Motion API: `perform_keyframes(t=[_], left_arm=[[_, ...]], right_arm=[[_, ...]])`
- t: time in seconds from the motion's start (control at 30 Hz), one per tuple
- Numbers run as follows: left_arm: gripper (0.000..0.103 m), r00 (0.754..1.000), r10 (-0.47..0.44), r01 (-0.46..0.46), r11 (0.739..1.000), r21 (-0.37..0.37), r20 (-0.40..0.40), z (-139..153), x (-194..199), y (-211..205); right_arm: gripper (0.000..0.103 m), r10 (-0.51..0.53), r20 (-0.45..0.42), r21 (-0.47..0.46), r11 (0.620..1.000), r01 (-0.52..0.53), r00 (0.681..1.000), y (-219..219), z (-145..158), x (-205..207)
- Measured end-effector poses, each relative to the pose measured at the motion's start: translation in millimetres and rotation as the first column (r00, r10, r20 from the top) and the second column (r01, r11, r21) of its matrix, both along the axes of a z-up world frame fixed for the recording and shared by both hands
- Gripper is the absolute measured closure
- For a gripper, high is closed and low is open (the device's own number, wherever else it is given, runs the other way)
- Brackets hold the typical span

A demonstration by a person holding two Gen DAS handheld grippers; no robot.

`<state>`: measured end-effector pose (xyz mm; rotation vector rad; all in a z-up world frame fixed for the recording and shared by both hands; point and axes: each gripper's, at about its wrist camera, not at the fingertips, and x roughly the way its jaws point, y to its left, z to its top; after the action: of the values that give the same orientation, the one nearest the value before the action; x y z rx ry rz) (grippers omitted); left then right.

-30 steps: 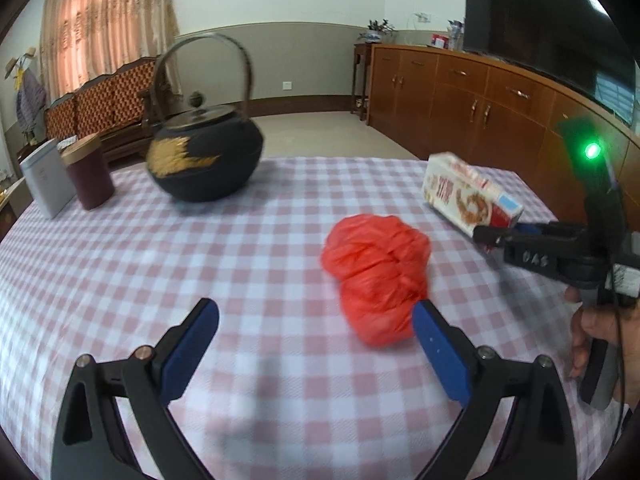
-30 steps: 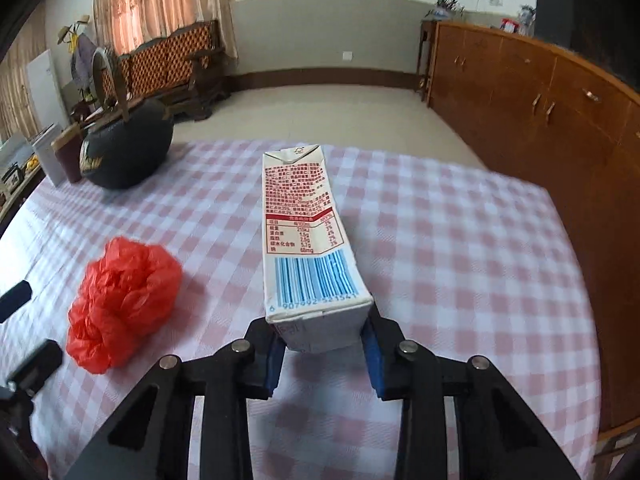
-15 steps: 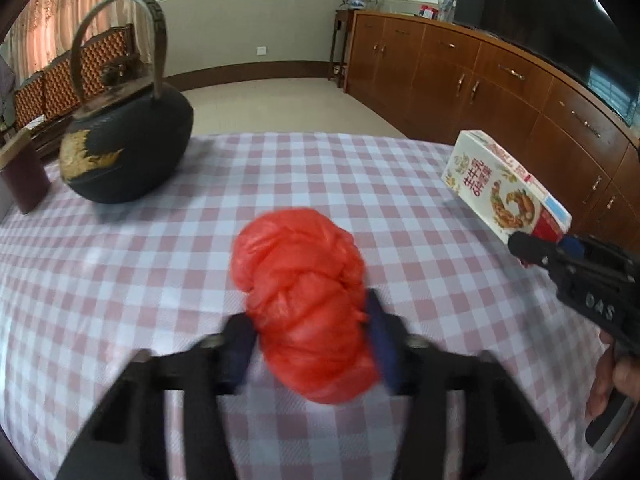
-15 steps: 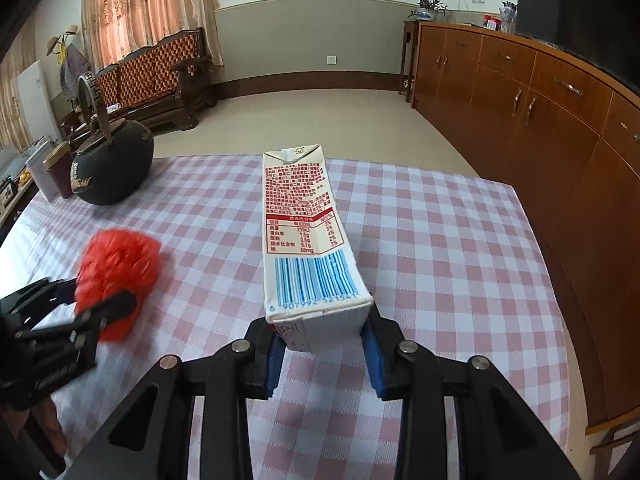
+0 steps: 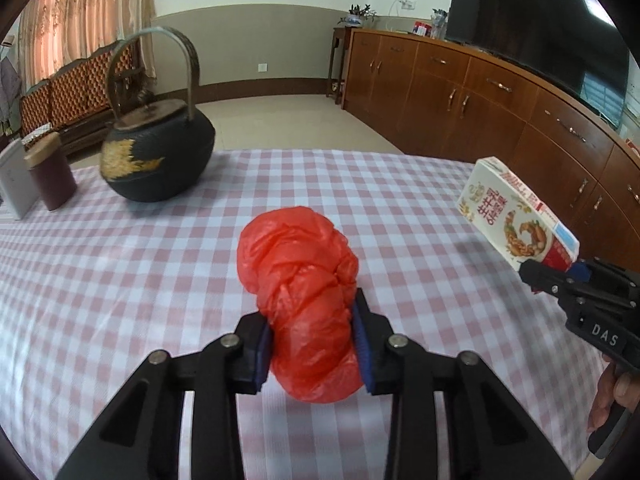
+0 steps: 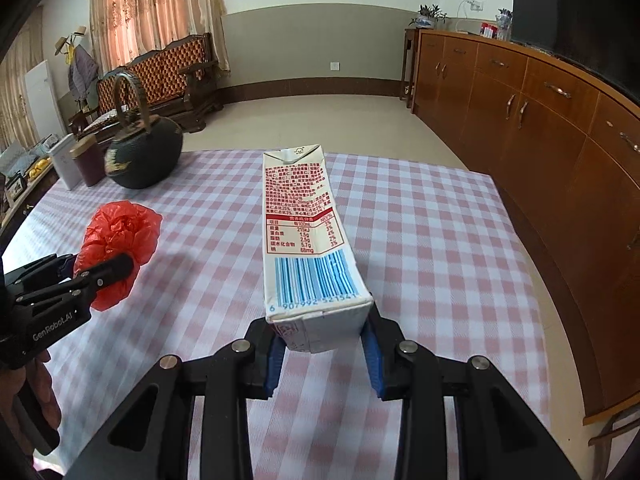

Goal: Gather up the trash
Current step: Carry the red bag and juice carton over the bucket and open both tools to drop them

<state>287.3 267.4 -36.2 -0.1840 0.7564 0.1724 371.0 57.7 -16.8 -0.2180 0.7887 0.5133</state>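
Observation:
My left gripper [image 5: 314,340] is shut on a crumpled red plastic bag [image 5: 304,280] and holds it above the pink checked tablecloth [image 5: 120,280]. The bag also shows in the right wrist view [image 6: 120,236], held in the left gripper [image 6: 96,276] at the left. My right gripper [image 6: 324,344] is shut on a white milk carton [image 6: 304,236] with red print and a blue barcode, held level above the table. The carton [image 5: 516,216] and right gripper [image 5: 560,276] also show at the right of the left wrist view.
A black iron kettle [image 5: 156,160] with a tall handle stands at the table's far left, next to a dark red canister [image 5: 50,176] and a white box [image 5: 14,184]. A long wooden sideboard [image 6: 560,140] runs along the right wall. A wooden sofa [image 6: 160,76] stands behind.
My left gripper moved to the red bag, closed on it and lifted it off the cloth. My right gripper rose slightly, still holding the carton.

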Motion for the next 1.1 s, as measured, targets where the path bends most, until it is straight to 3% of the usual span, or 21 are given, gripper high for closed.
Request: perform_keyframes(t=[0.23, 0.6, 0.87, 1.1], left_arm=[[0.068, 0.999, -0.029, 0.028, 0.999, 0.027, 0.032, 17.0, -41.1, -32.7], [0.068, 0.990, -0.112, 0.110, 0.994, 0.028, 0.088, 37.8, -74.4, -80.0], [0.068, 0.973, -0.192, 0.189, 0.981, 0.035, 0.131, 54.0, -91.4, -127.3], [0.068, 0.943, -0.293, 0.286, 0.956, 0.061, 0.157, 58.7, -94.0, -185.7]], right_arm=[[0.067, 0.012, 0.045, 0.001, 1.000, -0.012, 0.999, -32.1, 21.0, -54.9], [0.067, -0.038, 0.090, 0.017, 0.999, 0.037, 0.995, -92.7, 44.7, -117.6], [0.067, -0.129, 0.127, 0.044, 0.991, 0.125, 0.983, -159.8, 60.9, -154.2], [0.067, -0.235, 0.146, 0.054, 0.972, 0.229, 0.961, -223.0, 68.5, -173.8]])
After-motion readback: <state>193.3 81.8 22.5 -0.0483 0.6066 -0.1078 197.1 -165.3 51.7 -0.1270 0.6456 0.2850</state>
